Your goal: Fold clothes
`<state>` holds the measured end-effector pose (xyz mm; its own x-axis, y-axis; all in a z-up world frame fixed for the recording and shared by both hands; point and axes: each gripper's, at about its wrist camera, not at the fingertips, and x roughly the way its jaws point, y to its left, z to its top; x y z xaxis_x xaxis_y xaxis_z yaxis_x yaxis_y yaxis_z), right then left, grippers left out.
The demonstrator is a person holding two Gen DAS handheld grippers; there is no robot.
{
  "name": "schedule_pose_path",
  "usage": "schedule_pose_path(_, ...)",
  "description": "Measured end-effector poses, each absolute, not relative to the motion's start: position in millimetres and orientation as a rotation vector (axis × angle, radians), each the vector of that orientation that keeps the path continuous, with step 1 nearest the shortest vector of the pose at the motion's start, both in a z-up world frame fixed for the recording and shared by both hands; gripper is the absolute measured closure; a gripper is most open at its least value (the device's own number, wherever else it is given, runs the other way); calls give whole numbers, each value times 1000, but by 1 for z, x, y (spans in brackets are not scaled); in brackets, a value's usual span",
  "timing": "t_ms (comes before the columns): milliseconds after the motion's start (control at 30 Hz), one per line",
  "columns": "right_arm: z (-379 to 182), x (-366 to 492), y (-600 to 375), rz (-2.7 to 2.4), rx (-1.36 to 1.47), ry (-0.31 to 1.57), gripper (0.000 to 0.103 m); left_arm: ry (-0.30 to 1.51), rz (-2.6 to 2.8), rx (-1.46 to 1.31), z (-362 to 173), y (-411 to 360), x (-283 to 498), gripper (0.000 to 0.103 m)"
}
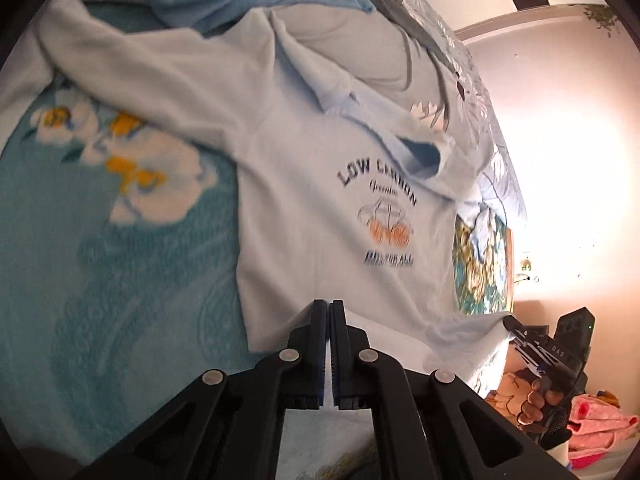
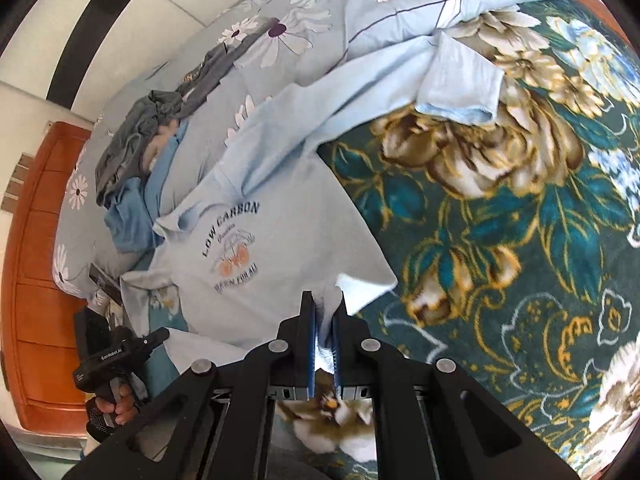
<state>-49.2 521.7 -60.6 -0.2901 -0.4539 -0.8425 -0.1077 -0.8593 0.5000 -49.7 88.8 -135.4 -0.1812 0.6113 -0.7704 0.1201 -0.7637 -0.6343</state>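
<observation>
T-shirt [image 2: 276, 236]: orange cabinet [image 2: 44, 260] right-view only.

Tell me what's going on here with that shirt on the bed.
A person is folding a pale blue T-shirt printed "LOW CARBON", laid out face up on floral blankets. Each hand holds a gripper, and both are shut on the shirt's bottom hem: the left gripper at one corner, the right gripper at the other. The sleeves are spread out, so no fold shows yet. More clothes lie heaped beyond the collar.
</observation>
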Motion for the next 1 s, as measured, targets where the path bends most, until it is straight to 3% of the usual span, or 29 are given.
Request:
schedule_pose_path(267,-96,-122,517,-2265,1845,-713,96,-773,2067,-1825,-152,92,-114,98)
schedule_pose_path(333,-109,-128,518,-2255,1872,-708,96,-786,2064,-1807,-154,85,-103,92)
schedule_pose_path(400,-118,-129,521,-2243,1875,-711,96,-802,2056,-1774,-153,78,-81,77)
schedule_pose_path(467,-126,-128,525,-2229,1885,-709,96,-807,2039,-1754,-155,74,-57,70)
schedule_pose_path(633,-138,-127,529,-2202,1906,-702,96,-729,1962,-1848,-188,88,-20,70)
schedule_pose_path(833,-140,-126,527,-2200,1908,-708,95,-962,1912,-1778,-197,72,-20,70)
schedule_pose_path(967,-140,-123,528,-2198,1912,-721,95,-928,1931,-1757,-196,76,-19,74)
schedule_pose_path(1000,-140,-122,528,-2199,1912,-725,95,-915,1944,-1762,-195,78,-19,80)
